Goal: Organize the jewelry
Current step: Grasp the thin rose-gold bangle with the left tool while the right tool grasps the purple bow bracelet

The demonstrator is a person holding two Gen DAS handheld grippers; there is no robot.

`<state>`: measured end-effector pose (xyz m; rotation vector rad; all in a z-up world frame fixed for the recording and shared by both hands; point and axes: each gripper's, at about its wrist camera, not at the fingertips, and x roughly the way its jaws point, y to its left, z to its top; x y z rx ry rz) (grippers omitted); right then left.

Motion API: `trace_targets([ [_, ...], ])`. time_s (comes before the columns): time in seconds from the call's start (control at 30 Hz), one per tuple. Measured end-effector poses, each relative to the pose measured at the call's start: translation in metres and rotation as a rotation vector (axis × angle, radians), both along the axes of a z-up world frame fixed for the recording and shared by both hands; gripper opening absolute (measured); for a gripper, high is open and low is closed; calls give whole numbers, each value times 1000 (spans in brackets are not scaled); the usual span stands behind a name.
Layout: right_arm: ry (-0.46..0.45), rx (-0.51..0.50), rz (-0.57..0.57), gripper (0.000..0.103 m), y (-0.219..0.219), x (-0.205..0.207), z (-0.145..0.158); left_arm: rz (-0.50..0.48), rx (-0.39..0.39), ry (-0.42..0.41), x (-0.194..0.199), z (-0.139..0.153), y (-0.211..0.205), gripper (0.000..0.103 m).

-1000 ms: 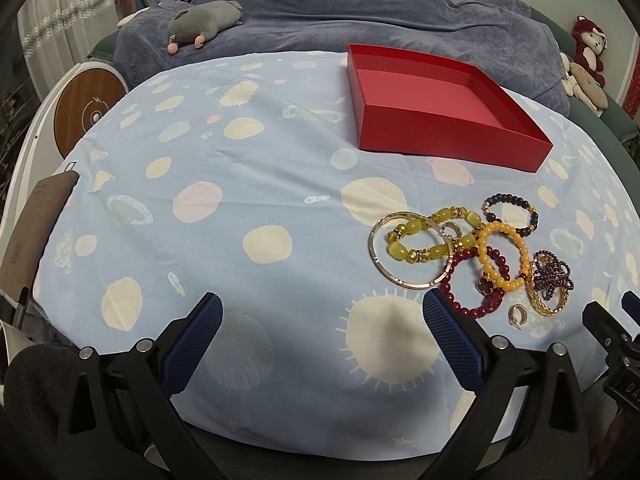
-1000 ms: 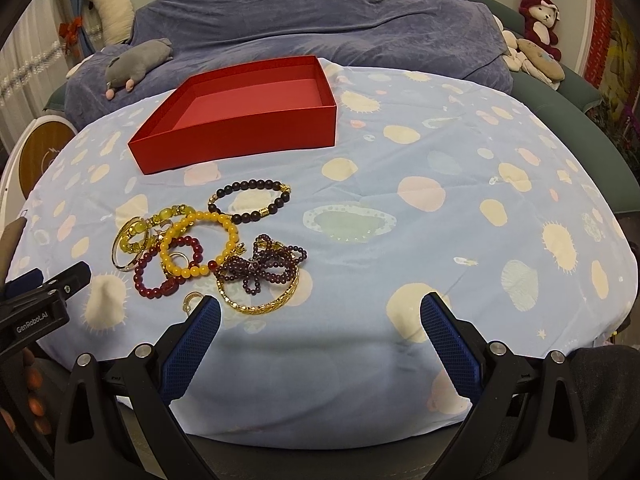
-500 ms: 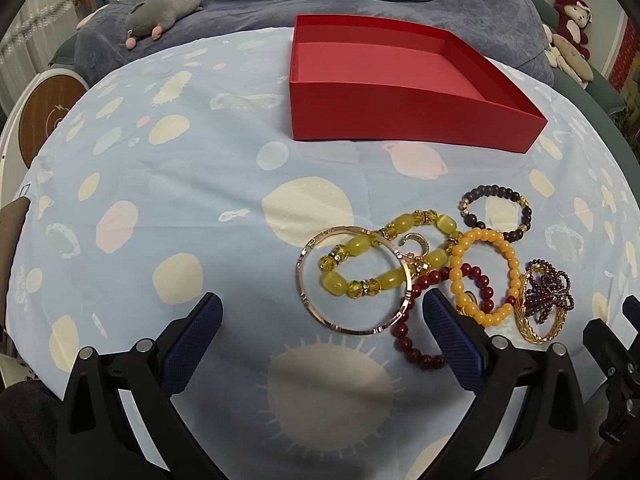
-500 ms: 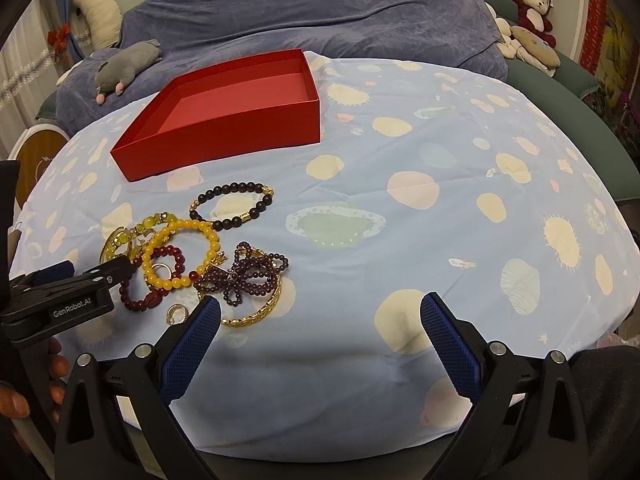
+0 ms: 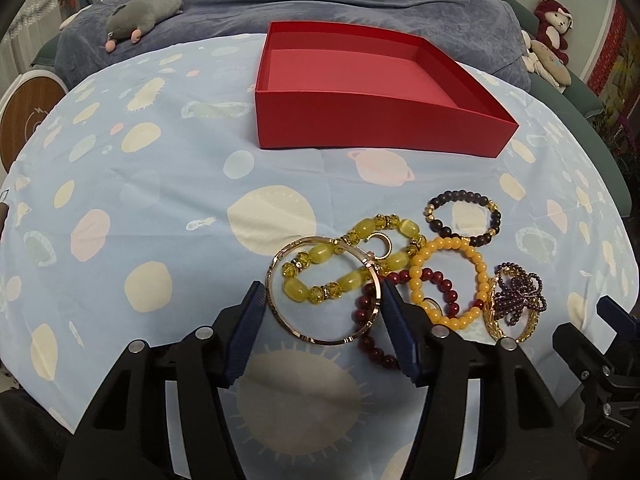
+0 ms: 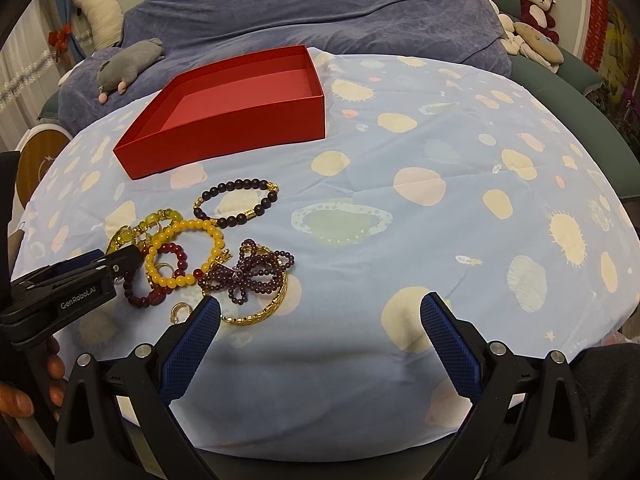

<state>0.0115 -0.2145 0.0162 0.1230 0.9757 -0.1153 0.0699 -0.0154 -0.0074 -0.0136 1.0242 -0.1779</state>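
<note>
Jewelry: thin gold bangle [image 5: 323, 290] between half-spread left gripper [image 5: 322, 300] fingers, unclamped; right gripper [image 6: 320, 322] wide, holding nothing.

Bare cloth [image 6: 460, 240] right of the tangled bracelets [image 6: 200, 256]; red box [image 6: 240, 120] walling the far side.

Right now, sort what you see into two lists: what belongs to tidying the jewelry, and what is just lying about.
For the job:
red box
gold bangle, framed by the left gripper
yellow bead bracelet
dark bead bracelet
purple bead bracelet
dark red bead bracelet

Lying about:
grey plush mouse
red plush monkey
blue blanket
</note>
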Motion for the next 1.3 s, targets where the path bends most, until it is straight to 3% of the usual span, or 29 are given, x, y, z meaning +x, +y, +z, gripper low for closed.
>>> trace_targets([
  [0.47, -12, 36, 52, 89, 15, 12, 11, 46, -8, -55, -24, 24, 23, 56],
  [0.57, 0, 31, 76, 80, 22, 17, 8, 55, -1, -48, -24, 22, 25, 56],
  [0.7, 41, 33, 97, 59, 27, 22, -3, 57, 2, -46, -25, 20, 26, 56],
  [1.1, 61, 67, 122, 31, 28, 26, -13, 43, -6, -39, -25, 16, 25, 56],
  [1.17, 59, 75, 124, 19, 26, 27, -14, 40, -5, -38, -26, 16, 24, 56],
  [1.3, 58, 101, 122, 11, 22, 28, -13, 37, -3, -38, -27, 16, 23, 56],
])
